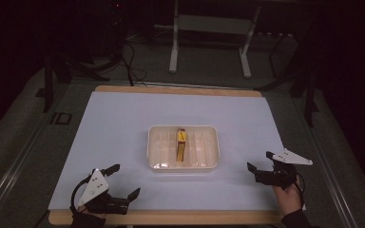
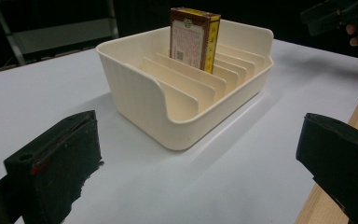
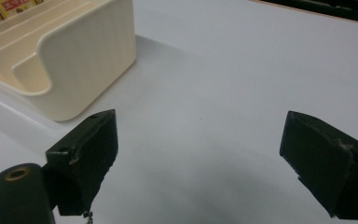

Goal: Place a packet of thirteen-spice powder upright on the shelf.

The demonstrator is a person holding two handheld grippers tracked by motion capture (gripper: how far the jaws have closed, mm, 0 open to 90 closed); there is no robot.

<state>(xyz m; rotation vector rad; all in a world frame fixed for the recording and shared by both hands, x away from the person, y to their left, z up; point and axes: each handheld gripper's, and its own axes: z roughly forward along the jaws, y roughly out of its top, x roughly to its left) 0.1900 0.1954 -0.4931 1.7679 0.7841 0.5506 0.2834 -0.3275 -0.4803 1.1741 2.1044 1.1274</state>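
Observation:
A cream slotted tray point(image 1: 154, 152) point(image 2: 135, 93) point(image 3: 93, 51) sits mid-table on a white sheet. A small red and yellow box point(image 1: 181, 145) point(image 2: 193, 37) stands upright in one of its middle slots. My left gripper point(image 1: 122, 180) point(image 2: 196, 158) rests near the front left edge, open, nothing between its jaws, aimed at the tray. My right gripper point(image 1: 261, 161) point(image 3: 200, 154) is held by a hand at the front right, open and empty, with the tray's corner off to its left. The right gripper point(image 2: 335, 16) also appears at the top right of the left gripper view.
The white sheet point(image 1: 123, 123) covers a wooden tabletop whose edge point(image 1: 171, 217) runs along the front. Behind the table stands a white metal frame point(image 1: 209, 28) with cables on the dark floor.

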